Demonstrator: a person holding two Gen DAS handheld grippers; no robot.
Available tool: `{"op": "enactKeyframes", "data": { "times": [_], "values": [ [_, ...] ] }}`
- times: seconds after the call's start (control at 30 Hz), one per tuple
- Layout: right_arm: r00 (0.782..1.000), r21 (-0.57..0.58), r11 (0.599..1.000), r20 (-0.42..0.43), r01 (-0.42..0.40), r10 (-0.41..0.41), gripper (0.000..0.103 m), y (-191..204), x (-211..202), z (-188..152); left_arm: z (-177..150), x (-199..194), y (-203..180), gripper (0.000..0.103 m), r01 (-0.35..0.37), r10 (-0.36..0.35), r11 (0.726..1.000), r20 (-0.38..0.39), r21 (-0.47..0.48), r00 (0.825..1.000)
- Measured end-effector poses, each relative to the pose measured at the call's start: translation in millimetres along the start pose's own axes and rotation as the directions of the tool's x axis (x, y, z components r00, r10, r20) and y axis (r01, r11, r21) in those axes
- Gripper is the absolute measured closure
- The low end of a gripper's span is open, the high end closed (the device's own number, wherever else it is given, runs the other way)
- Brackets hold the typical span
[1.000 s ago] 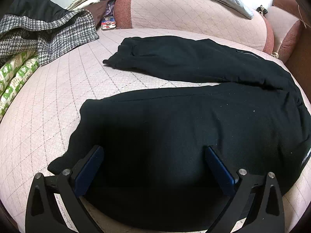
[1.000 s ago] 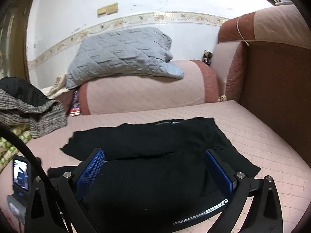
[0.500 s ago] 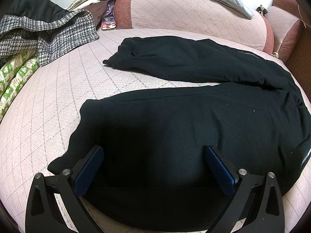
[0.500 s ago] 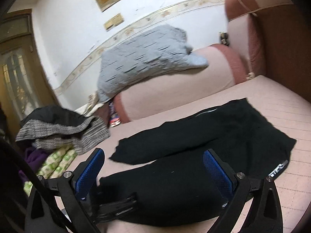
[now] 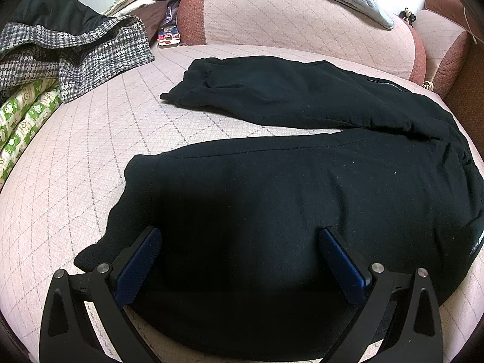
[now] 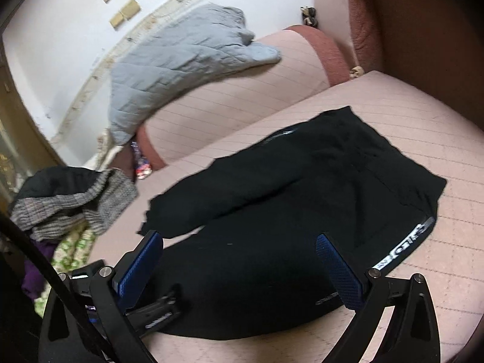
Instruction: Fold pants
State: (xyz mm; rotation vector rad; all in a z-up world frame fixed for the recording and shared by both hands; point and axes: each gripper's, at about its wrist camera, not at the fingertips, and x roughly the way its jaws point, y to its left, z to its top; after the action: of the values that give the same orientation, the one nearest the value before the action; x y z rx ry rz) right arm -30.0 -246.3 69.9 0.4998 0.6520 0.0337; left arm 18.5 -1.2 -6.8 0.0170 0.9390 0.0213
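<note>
A pink quilted sofa seat is filling the foreground, its rounded backrest rising behind. A grey quilted blanket is lying over the backrest. A houndstooth coat is resting at one end. The white wall is carrying a patterned border strip and daylight.

Black pants lie flat on the sofa seat, legs splayed apart (waistband rightward).
</note>
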Motion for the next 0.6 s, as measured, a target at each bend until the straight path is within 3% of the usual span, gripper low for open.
{"op": "enactKeyframes", "data": {
  "times": [0.3,0.6],
  "values": [
    [0.987,-0.221,0.964,0.099,0.149,-0.130,0.000,14,-5,-14,1,1,1,0.000,0.002,-0.002,1.000,-0.002,-0.002,1.000],
    [0.987,-0.249,0.955,0.037,0.162,-0.158,0.000,14,18,-23,0,4,1,0.000,0.013,-0.012,0.999,-0.040,0.038,0.999]
  ]
}}
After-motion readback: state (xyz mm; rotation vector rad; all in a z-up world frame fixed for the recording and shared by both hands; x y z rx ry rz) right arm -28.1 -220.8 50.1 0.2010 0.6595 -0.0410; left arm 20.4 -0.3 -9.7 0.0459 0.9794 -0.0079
